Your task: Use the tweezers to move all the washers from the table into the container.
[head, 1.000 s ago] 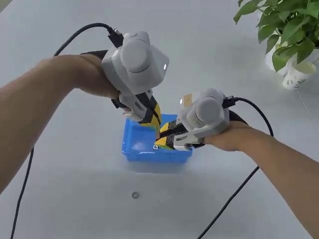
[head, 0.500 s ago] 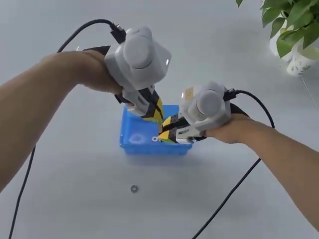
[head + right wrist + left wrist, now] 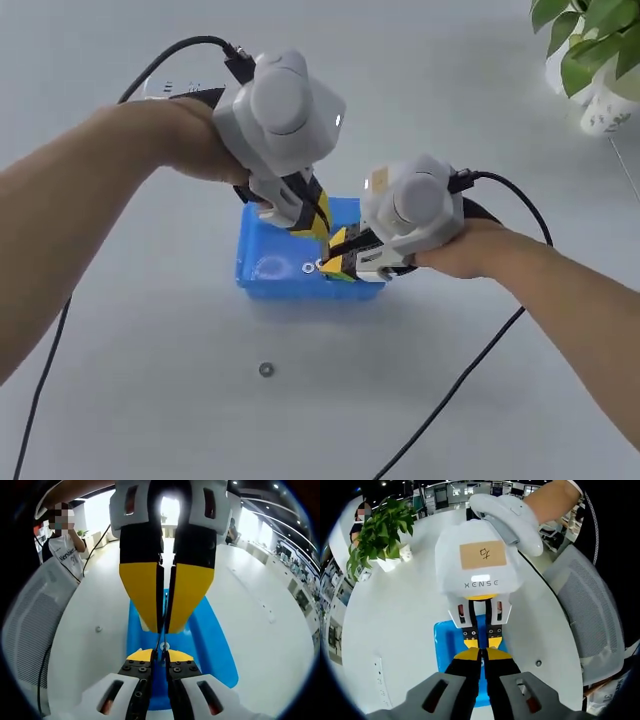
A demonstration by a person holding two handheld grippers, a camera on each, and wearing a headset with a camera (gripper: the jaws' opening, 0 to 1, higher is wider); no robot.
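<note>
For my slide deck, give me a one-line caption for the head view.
Left gripper and right gripper meet, jaws closed, over the blue container; one washer lies on the table nearby.

Readable marks: one brand name, one handwritten sticker, one shirt print

In the left gripper view, the white housing of the right gripper [image 3: 481, 644] carries the grey lettering "XENSE" [image 3: 481, 584] at frame centre. Above it sits a tan sticker [image 3: 482, 555] with a handwritten mark, too loosely drawn to read for certain. In the right gripper view, upper left, a person's white shirt [image 3: 65, 550] bears print beginning "Verv", with the rest too small to read.
</note>
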